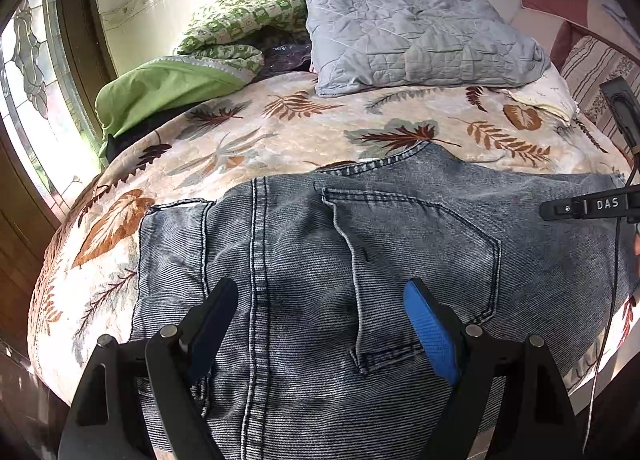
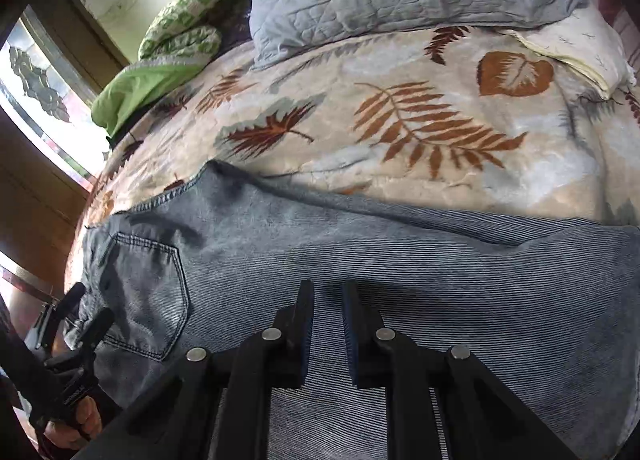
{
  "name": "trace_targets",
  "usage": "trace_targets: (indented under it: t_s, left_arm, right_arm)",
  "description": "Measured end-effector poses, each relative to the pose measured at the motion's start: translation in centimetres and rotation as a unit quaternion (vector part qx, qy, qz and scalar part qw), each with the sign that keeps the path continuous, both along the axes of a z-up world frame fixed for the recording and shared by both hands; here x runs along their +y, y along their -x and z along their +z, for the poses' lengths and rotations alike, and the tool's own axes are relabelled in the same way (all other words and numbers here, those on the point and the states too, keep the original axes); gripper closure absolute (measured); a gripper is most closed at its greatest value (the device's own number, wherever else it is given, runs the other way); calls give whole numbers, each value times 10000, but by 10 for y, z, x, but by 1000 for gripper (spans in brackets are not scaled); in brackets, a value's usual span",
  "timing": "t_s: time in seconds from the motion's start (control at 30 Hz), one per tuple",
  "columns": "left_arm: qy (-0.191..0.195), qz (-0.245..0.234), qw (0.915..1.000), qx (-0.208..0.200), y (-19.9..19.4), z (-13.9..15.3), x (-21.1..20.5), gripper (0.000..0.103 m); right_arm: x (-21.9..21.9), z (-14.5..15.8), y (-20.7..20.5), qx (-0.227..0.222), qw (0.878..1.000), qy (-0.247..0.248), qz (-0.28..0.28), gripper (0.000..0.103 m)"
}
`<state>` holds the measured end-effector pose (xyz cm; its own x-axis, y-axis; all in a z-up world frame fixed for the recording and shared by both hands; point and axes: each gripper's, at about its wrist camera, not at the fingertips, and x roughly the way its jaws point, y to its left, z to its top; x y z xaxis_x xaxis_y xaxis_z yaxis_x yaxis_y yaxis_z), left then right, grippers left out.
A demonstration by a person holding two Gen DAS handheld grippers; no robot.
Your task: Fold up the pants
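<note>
Grey-blue denim pants lie flat on the leaf-print bedspread, back pocket up, waist end to the left. My left gripper is open just above the seat, its blue pads either side of the centre seam and pocket edge. In the right wrist view the pants stretch across the near bed, and my right gripper hovers over the leg with its jaws a narrow gap apart, holding nothing. The left gripper shows at the pants' left end.
A grey quilted pillow and a green blanket lie at the head of the bed, against the wall. A window is on the left. A cream cloth and striped pillows lie at the far right.
</note>
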<state>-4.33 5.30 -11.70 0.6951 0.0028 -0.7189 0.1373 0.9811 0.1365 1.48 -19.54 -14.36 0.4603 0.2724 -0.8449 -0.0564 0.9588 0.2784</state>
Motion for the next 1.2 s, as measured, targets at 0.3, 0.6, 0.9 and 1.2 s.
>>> trace_targets:
  t_s: [0.3, 0.6, 0.9, 1.2]
  left_arm:
    - [-9, 177, 9982, 569, -13, -21, -5, 0]
    - [1, 352, 9984, 445, -4, -26, -5, 0]
    - [-269, 141, 9988, 395, -2, -19, -7, 0]
    - [-819, 650, 9939, -338, -2, -1, -1, 0]
  right_arm:
    - [4, -9, -29, -289, 9991, 193, -228, 87]
    - [25, 20, -11, -799, 9959, -396, 130, 87]
    - [90, -8, -34, -495, 9969, -31, 613, 87]
    - [77, -3, -46, -569, 9970, -362, 375, 87]
